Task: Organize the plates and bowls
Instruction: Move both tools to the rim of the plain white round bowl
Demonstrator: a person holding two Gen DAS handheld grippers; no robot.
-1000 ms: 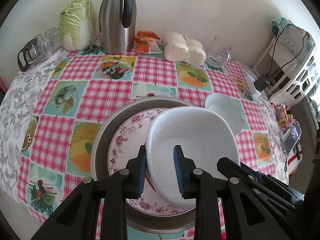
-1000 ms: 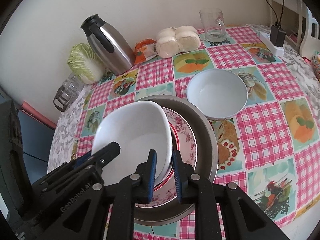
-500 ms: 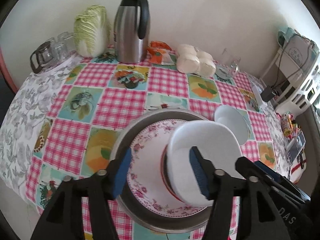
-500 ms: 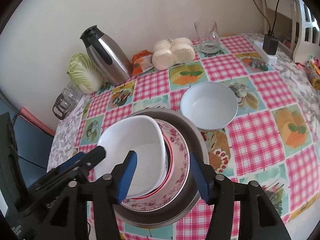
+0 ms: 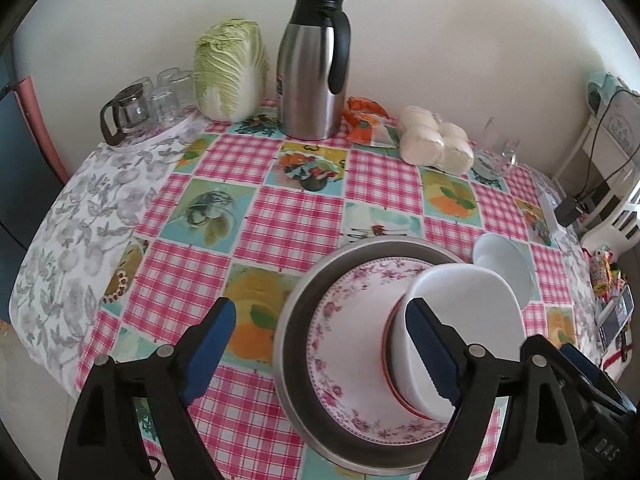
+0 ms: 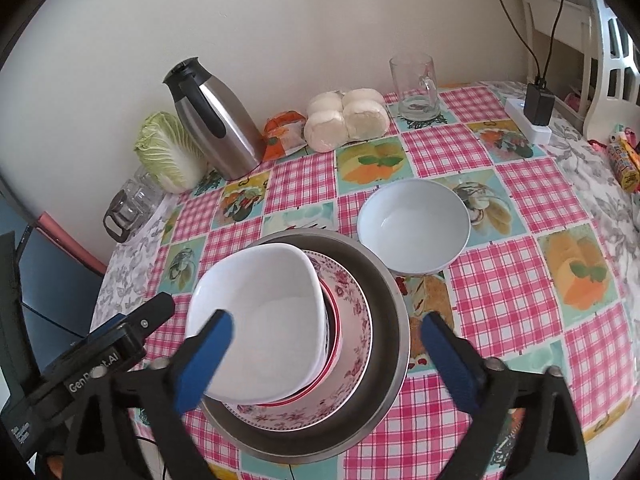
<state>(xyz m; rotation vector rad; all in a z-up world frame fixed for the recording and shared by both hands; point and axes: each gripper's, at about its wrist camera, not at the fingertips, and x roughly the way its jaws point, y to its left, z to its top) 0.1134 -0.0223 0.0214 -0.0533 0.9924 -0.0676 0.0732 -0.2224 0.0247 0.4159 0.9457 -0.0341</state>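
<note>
Checked oilcloth covers the table (image 5: 256,224) against a cream wall (image 5: 440,40).

Square bowl (image 6: 264,320) on stacked plates (image 6: 352,320), round bowl (image 6: 414,226) beside.

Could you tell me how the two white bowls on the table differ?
The square white bowl has rounded corners and sits atop the stacked floral plate inside the metal basin; the round white bowl stands alone on the tablecloth, beside that basin. Both are plain white, empty and upright.
</note>
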